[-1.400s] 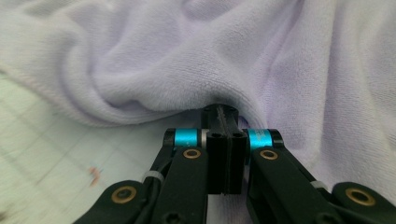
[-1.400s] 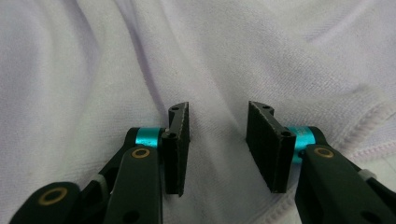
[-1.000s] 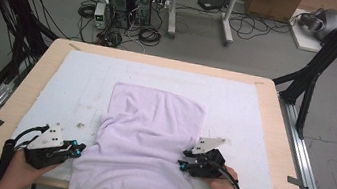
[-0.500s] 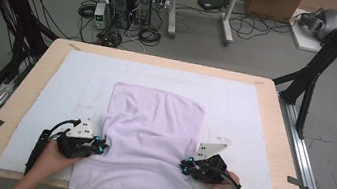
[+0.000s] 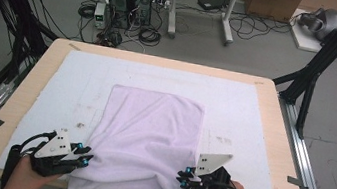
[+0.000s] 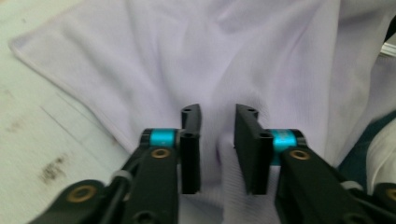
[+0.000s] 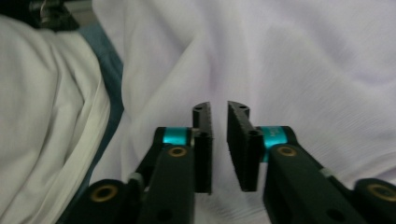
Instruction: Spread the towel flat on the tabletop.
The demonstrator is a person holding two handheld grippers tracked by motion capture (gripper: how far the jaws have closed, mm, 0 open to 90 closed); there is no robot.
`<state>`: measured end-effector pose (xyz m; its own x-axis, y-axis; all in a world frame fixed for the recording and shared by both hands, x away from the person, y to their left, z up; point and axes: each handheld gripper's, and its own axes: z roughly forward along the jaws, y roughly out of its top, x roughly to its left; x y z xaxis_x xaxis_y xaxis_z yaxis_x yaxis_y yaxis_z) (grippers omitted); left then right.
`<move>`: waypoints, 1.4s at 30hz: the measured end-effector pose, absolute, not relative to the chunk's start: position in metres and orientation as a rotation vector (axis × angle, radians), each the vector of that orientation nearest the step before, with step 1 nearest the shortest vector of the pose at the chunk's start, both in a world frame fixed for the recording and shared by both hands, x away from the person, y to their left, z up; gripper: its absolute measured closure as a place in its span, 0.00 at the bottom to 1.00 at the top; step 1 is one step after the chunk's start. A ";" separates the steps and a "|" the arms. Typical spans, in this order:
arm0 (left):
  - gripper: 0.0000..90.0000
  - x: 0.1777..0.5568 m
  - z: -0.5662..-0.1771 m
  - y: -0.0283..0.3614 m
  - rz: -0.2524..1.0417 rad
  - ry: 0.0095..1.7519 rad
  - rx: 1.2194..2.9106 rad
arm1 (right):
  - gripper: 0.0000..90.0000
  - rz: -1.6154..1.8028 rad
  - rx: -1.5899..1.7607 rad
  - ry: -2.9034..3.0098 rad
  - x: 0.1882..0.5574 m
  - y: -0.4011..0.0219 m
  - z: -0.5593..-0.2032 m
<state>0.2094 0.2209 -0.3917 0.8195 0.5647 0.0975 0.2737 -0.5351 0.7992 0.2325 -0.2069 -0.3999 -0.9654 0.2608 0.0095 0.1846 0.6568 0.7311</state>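
Currently the left gripper (image 6: 217,140) has its jaws parted with a fold of the lilac cloth (image 5: 150,137) rising between them but not yet pinched, while the right gripper (image 7: 219,140) stands with a narrower gap over the same fabric, also not clamped. Both sit at the cloth's near corners, which spill over the front edge of the table (image 5: 274,120) while the far half lies flat on the white mat (image 5: 241,100). Judging by this, no fold is made: gripping and any folding remain.
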 end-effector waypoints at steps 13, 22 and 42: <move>0.90 0.254 -0.441 0.202 0.333 0.641 2.247 | 0.93 1.083 0.558 2.762 0.269 -0.206 -0.438; 0.94 0.239 -0.433 0.215 0.329 0.641 2.202 | 0.97 1.182 0.414 2.851 0.243 -0.207 -0.424; 0.67 0.393 -0.409 0.216 0.462 0.839 2.103 | 0.59 1.124 0.796 2.559 0.397 -0.233 -0.397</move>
<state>0.3925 0.2161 -0.4089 0.7123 0.7009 0.0368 0.4052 -0.4534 0.7938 0.3967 -0.2327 -0.3967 -0.8245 0.5659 0.0032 0.3853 0.5573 0.7355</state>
